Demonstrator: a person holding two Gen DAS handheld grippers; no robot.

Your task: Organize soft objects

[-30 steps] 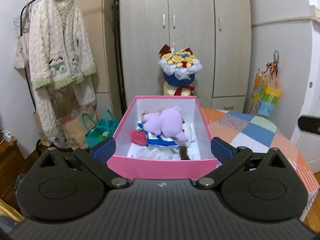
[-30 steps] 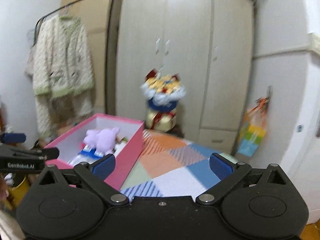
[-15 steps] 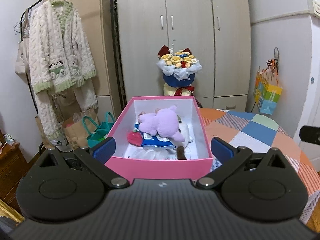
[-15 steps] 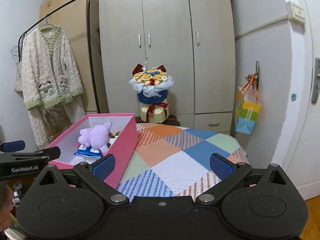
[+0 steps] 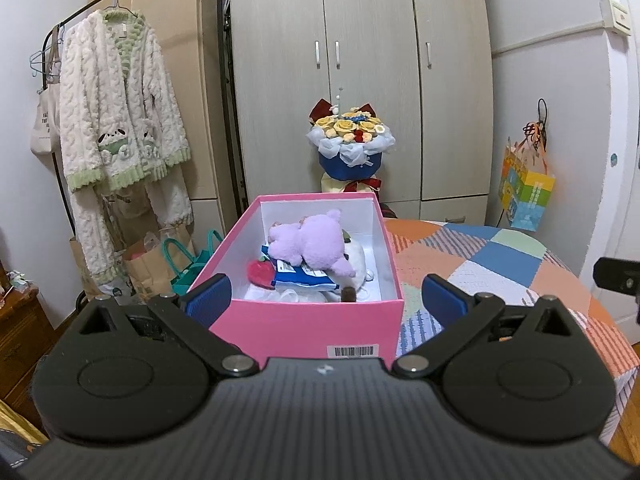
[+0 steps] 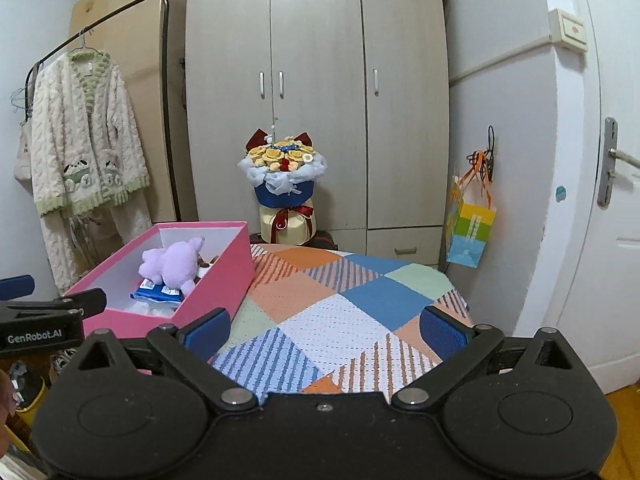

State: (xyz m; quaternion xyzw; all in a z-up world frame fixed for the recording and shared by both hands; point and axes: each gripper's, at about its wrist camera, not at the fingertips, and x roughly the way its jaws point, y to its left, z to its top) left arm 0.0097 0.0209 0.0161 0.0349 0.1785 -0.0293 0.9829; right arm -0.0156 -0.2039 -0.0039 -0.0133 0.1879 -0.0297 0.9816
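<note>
A pink box (image 5: 304, 326) stands on the left part of a patchwork-covered table (image 5: 500, 264). In it lie a purple plush toy (image 5: 316, 240), a blue and white packet (image 5: 304, 276), a red strawberry-shaped soft thing (image 5: 260, 270) and a white soft thing (image 5: 358, 258). My left gripper (image 5: 326, 300) is open and empty, just in front of the box's near wall. My right gripper (image 6: 324, 328) is open and empty above the table cover (image 6: 340, 320), right of the box (image 6: 216, 280). The plush (image 6: 176, 260) shows there too.
A flower bouquet (image 5: 352, 140) stands behind the table before a beige wardrobe (image 5: 360, 60). A cream cardigan (image 5: 116, 120) hangs on a rack at left, with paper bags (image 5: 160, 256) on the floor below. A colourful gift bag (image 6: 472, 224) hangs on the right wall beside a door (image 6: 612, 200).
Both grippers have drawn back and steadied. The box now shows its whole near wall in the left wrist view; the right wrist view has swung right onto the table cover.
</note>
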